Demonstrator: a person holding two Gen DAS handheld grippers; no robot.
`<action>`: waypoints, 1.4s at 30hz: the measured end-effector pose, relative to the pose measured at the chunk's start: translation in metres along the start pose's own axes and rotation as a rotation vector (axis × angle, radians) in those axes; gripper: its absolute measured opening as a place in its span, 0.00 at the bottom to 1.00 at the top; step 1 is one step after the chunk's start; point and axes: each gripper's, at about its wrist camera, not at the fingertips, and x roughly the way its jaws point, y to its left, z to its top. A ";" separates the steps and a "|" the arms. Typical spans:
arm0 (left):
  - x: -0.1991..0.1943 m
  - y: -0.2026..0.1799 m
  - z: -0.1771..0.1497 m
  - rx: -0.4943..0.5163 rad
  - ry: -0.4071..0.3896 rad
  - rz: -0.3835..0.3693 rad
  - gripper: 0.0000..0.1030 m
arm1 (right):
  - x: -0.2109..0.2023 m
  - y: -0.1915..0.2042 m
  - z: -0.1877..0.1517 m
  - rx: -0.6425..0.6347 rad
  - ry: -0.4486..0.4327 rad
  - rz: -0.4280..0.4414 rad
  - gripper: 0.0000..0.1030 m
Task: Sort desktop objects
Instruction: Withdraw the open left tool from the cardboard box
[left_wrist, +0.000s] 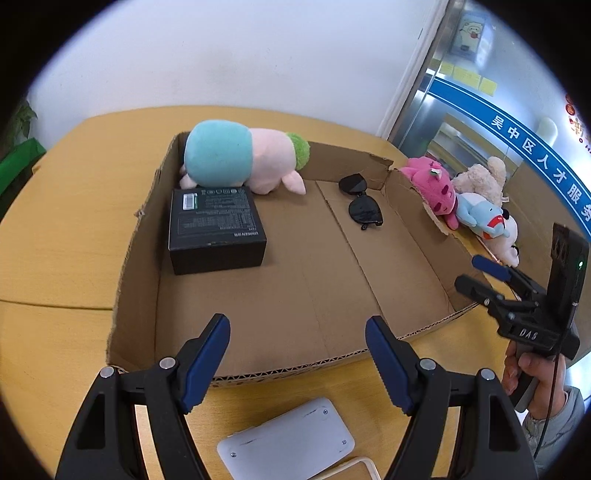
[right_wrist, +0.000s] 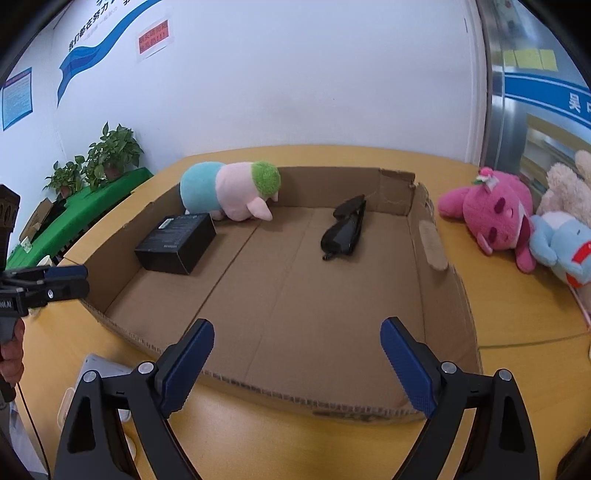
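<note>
A shallow cardboard box lies on the wooden table. Inside it are a teal, pink and green plush, a black carton and black sunglasses. My left gripper hovers open over the box's near wall, holding nothing. My right gripper stands wide over the near wall too, its jaws closing slightly with nothing between them. Each gripper shows in the other's view: the right one at the box's right corner, the left one at its left.
A pink plush, a beige one and a light blue one lie on the table right of the box. A white flat device lies before the box. Potted plants stand far left.
</note>
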 end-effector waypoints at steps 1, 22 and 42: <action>0.002 0.001 -0.001 -0.001 0.003 -0.001 0.74 | 0.000 0.001 0.005 -0.007 -0.005 0.004 0.87; 0.013 0.009 0.003 -0.016 -0.010 -0.020 0.74 | 0.112 -0.020 0.116 -0.126 0.182 -0.020 0.84; -0.058 0.022 -0.023 -0.033 -0.100 0.007 0.74 | 0.050 0.032 0.073 -0.168 0.130 0.093 0.79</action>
